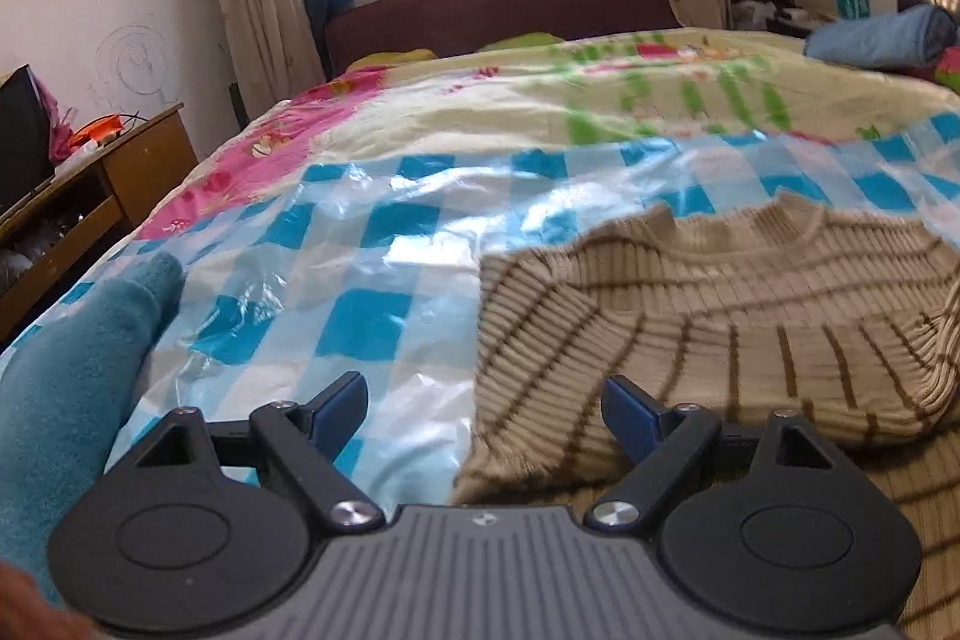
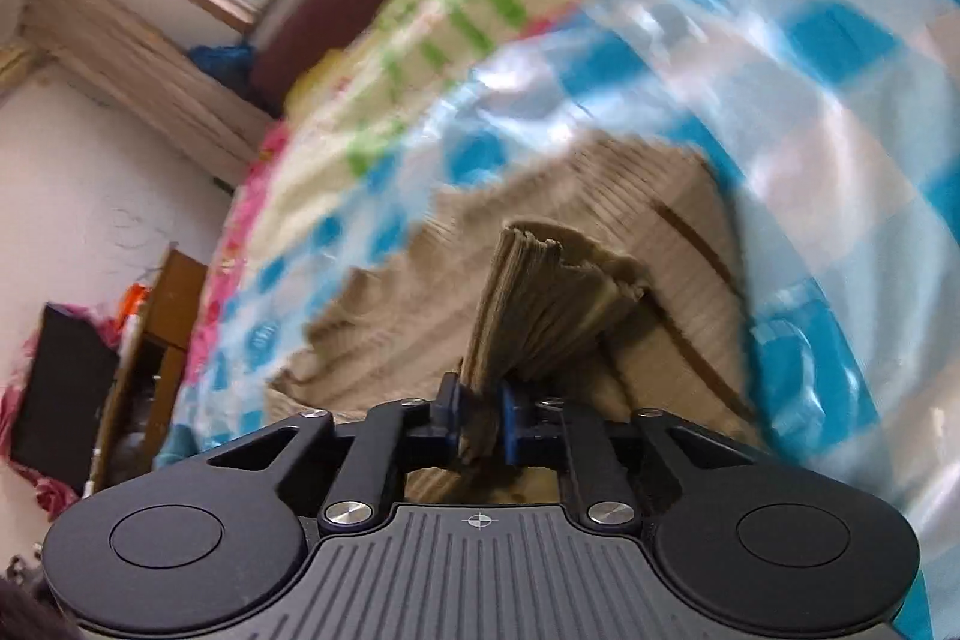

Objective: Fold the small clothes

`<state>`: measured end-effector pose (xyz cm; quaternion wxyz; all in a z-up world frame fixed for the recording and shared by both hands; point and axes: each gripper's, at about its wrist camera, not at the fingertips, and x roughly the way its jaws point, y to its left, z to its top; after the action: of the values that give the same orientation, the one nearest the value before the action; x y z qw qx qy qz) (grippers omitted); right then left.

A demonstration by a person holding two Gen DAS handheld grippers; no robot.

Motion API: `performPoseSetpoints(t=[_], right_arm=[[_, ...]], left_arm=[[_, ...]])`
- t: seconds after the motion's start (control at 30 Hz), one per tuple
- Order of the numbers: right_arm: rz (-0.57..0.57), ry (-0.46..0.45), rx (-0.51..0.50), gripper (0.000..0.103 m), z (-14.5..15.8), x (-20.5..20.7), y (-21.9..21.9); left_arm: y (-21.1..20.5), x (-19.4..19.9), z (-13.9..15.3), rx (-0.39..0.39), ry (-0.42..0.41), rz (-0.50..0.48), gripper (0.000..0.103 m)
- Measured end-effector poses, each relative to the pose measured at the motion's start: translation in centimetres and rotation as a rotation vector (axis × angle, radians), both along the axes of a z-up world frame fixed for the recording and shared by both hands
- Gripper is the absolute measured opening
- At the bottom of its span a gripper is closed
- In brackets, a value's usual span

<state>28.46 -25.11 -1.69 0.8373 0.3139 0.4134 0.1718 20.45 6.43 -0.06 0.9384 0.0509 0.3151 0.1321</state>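
Note:
A beige ribbed sweater (image 1: 720, 316) with thin brown stripes lies on a blue-and-white checked plastic sheet (image 1: 360, 268) spread over the bed. My left gripper (image 1: 483, 415) stands open just above the sweater's left edge, with nothing between its blue fingertips. In the right wrist view my right gripper (image 2: 480, 421) is shut on a bunched fold of the sweater (image 2: 540, 304), which sticks up from between the pads. The rest of the sweater spreads out beyond it, blurred.
A teal garment (image 1: 78, 370) lies at the sheet's left edge. A folded blue cloth (image 1: 882, 34) rests far right on the flowered bedspread (image 1: 480, 100). A wooden desk (image 1: 120, 178) with clutter stands left of the bed, a dark red headboard (image 1: 498, 4) under the window.

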Motion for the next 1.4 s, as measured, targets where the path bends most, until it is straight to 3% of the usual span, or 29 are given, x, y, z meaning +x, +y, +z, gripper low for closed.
performPoseSetpoints(t=[0.07, 0.13, 0.2, 0.27, 0.37, 0.4, 0.57, 0.7, 0.8, 0.9, 1.0, 1.07, 1.23, 1.3, 1.4], right_arm=[[-0.005, -0.102, 0.011, 0.013, 2.0, -0.8, -0.1], [-0.025, -0.148, 0.032, 0.014, 2.7, -1.4, -0.6], [-0.027, -0.144, -0.017, 0.017, 1.6, -1.6, -0.5], [-0.003, -0.052, -0.122, 0.019, -0.6, -1.5, -0.1], [-0.018, -0.003, -0.097, 0.023, -1.9, -2.5, -1.0], [-0.035, -0.005, -0.092, 0.028, -1.8, -2.9, -1.4], [-0.1, -0.08, -0.166, 0.028, 0.3, -4.4, -2.4], [-0.005, -0.172, -0.222, 0.028, 1.7, -5.1, -0.1], [0.073, -0.176, -0.265, 0.027, 1.2, -3.9, 2.1], [0.073, -0.098, -0.386, 0.025, -0.5, -1.5, 2.6], [0.081, -0.076, -0.369, 0.024, -1.1, -1.0, 1.7], [0.091, -0.1, -0.406, 0.024, -0.9, -0.9, 1.7], [0.049, -0.122, -0.371, 0.026, -0.5, -1.5, 1.0], [0.057, -0.097, -0.41, 0.025, -1.1, -1.0, 1.1], [0.047, -0.096, -0.382, 0.026, -0.5, -0.9, 0.8]], left_arm=[[0.3, 0.1, 0.7, -0.005, -0.037, 0.013, 0.09], [0.6, 0.3, 0.7, -0.012, -0.047, 0.021, 0.09], [0.7, 0.5, -0.3, 0.006, -0.019, 0.027, 0.09], [1.0, 0.6, -1.8, 0.006, 0.046, 0.026, 0.09], [1.5, -0.6, -2.6, 0.02, 0.07, 0.014, 0.09], [1.6, -1.0, -2.4, 0.02, 0.069, 0.014, 0.09], [1.6, -1.7, -0.1, 0.004, 0.017, -0.001, 0.09], [0.4, -0.8, 1.0, -0.036, -0.009, -0.041, 0.09], [-1.0, 0.6, 0.1, -0.005, 0.019, -0.082, 0.09], [-1.0, 2.2, -2.3, 0.02, 0.121, -0.081, 0.092], [0.0, 1.8, -3.1, 0.008, 0.112, -0.095, 0.097], [0.4, 1.5, -2.9, 0.013, 0.107, -0.081, 0.097], [1.5, 0.9, -2.3, 0.01, 0.098, -0.049, 0.097], [1.8, 1.1, -3.0, 0.016, 0.125, -0.041, 0.097], [1.8, 0.7, -2.5, 0.005, 0.112, -0.033, 0.097]])
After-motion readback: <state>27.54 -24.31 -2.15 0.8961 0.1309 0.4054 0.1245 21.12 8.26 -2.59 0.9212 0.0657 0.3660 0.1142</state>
